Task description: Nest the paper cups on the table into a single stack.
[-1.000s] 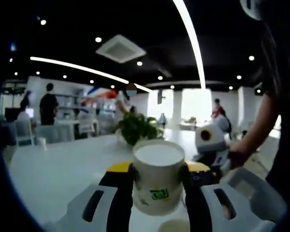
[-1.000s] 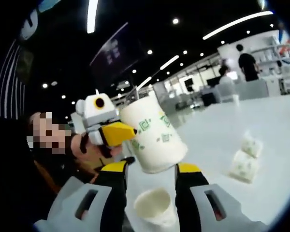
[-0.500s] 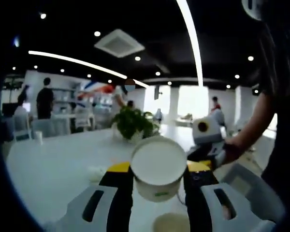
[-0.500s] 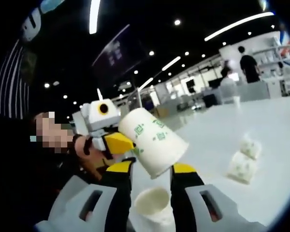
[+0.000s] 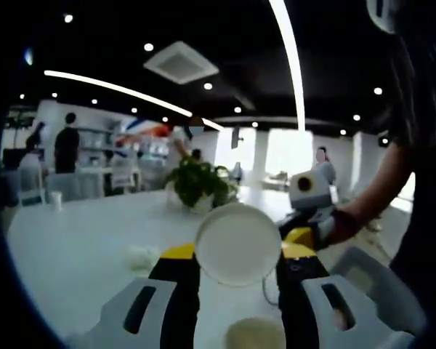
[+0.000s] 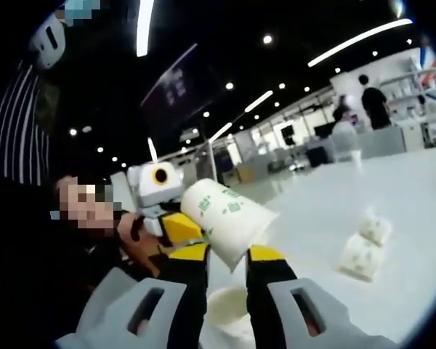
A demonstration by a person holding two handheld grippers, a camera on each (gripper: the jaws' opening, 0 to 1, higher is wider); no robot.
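Note:
A white paper cup (image 5: 238, 243) with green print is tipped over, its round end facing the left gripper view, and my left gripper (image 5: 238, 256) is shut on its sides. In the right gripper view the same cup (image 6: 225, 217) lies slanted, and its wide end sits between the yellow tips of my right gripper (image 6: 227, 254), which close on it. The left gripper (image 6: 171, 224) reaches the cup from the left there. Below the jaws stands a second cup (image 6: 225, 311), mouth up, also at the bottom of the left gripper view (image 5: 254, 336).
Two more printed cups (image 6: 362, 256) (image 6: 374, 227) lie on the white table (image 6: 334, 196) to the right. Another cup (image 5: 142, 256) lies on the table (image 5: 73, 247) at left, with a potted plant (image 5: 198, 185) beyond. A person's hand (image 5: 349, 224) holds the right gripper (image 5: 309, 207).
The held cup has tipped from near upright to slanted, its round end turning toward the left camera. The right jaws have drawn closer together around its wide end.

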